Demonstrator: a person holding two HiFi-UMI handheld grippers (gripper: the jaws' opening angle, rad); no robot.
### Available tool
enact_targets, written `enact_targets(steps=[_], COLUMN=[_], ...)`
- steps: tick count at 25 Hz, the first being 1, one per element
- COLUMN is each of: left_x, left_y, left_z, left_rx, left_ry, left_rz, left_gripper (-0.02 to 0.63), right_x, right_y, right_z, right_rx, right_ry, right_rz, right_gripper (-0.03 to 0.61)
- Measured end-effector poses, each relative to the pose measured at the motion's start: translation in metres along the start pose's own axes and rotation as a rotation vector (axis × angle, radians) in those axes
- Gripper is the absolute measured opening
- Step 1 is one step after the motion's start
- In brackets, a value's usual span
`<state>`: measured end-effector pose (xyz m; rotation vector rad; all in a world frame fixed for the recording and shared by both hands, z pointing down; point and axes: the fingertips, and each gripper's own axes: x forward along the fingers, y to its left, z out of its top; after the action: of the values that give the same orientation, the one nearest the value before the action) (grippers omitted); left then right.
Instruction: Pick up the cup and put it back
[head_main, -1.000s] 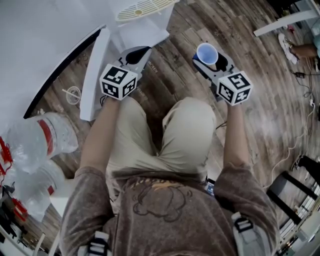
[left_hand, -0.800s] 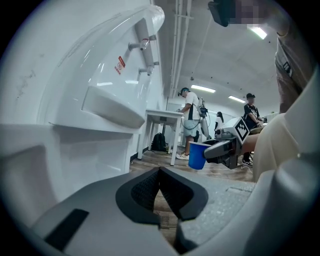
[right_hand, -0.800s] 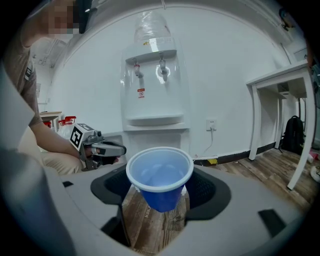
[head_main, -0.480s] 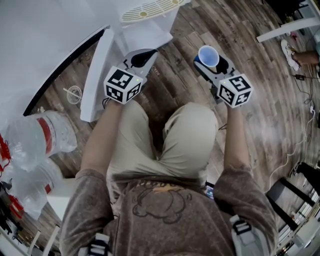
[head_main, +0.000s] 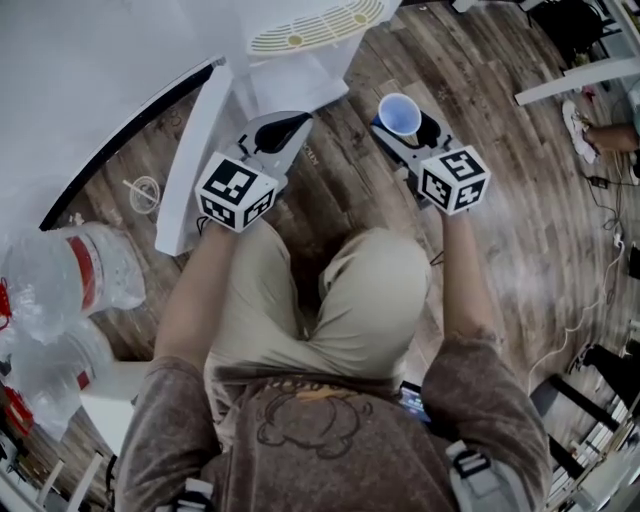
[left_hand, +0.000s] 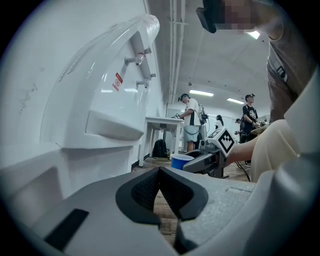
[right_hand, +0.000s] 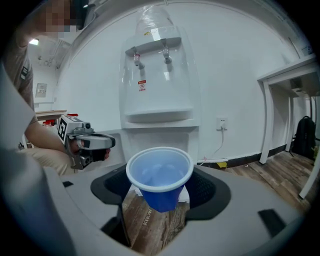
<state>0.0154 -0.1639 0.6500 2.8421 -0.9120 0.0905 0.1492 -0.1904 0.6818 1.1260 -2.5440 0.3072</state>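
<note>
The right tool (head_main: 408, 128) is clamping the blue cup (right_hand: 160, 179) upright by its sides, above the wooden floor (head_main: 490, 90) and facing the water dispenser (right_hand: 159, 95). Tilting or loosening risks dropping it; squeezing harder risks crumpling it. The left tool (head_main: 284, 128) is sitting closed and empty.
</note>
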Motion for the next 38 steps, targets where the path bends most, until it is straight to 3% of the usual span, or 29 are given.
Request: enact_targets(steps=[8, 16, 20, 27, 38], left_x=[-0.009, -0.025, -0.036, -0.04, -0.035], left_y=[0.006, 0.009, 0.015, 0.013, 0.021], left_z=[0.005, 0.02, 0.024, 0.012, 0.003], left_rx=[-0.053, -0.06, -0.062, -0.093, -0.136], left_ry=[-0.009, -0.038, -0.046, 0.019, 0.05], left_rz=[0.023, 0.049, 0.082, 0.086, 0.098], left_gripper=[0.002, 0.002, 0.002, 0.002, 0.002], right_x=[0.079, 0.164, 0.201, 0.262, 0.321], right_y=[0.007, 0.014, 0.003, -0.029, -0.058], right_z=[0.002, -0.028, -0.043, -0.072, -0.105], right_rx=[-0.041, -0.059, -0.049, -0.043, 0.005], right_ry=[0.011, 0.062, 0.07, 0.082, 0.068], right_rz=[0.089, 0.141, 0.128, 0.061, -0.014], right_gripper=[0.336, 0.336, 0.336, 0.337, 0.336])
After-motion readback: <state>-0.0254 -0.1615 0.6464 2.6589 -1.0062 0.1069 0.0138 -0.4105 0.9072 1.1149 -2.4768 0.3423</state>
